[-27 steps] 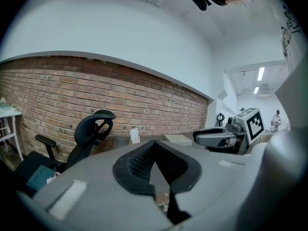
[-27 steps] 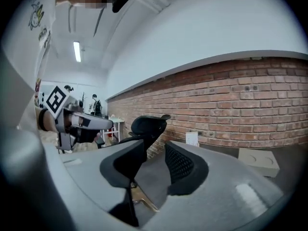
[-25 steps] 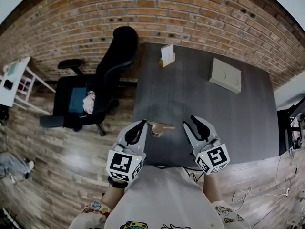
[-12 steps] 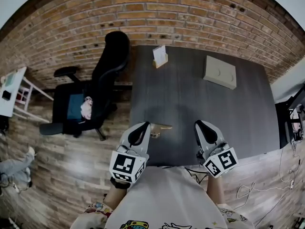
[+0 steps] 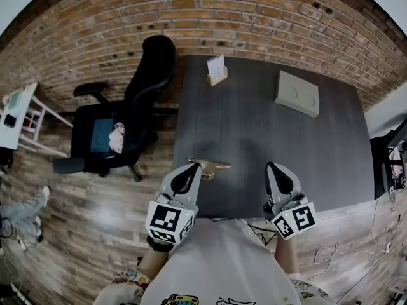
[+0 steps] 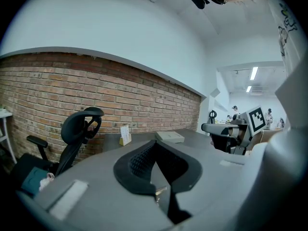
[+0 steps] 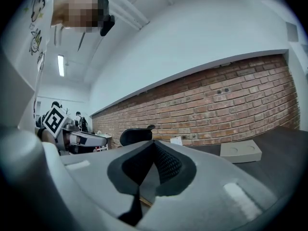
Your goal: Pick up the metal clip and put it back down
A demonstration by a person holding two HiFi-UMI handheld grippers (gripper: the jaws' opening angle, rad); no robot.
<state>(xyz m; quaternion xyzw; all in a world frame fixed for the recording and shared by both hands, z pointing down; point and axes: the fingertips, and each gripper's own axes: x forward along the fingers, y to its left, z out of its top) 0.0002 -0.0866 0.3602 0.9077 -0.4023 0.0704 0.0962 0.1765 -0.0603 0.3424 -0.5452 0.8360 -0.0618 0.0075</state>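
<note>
Brass-coloured metal clip (image 5: 210,165): pinched in left gripper (image 5: 193,167), jutting right of its tips. Right gripper (image 5: 273,166): jaws just closed, empty, farther from the clip than before. Left gripper view: clip sliver (image 6: 160,192) only.

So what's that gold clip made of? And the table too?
The clip looks like metal with a brassy gold finish: it is thin, straight-edged and yellow-gold all over. The table looks like dark grey wood or wood-look laminate, matte, with faint grain streaks. I cannot tell which of the two.
</note>
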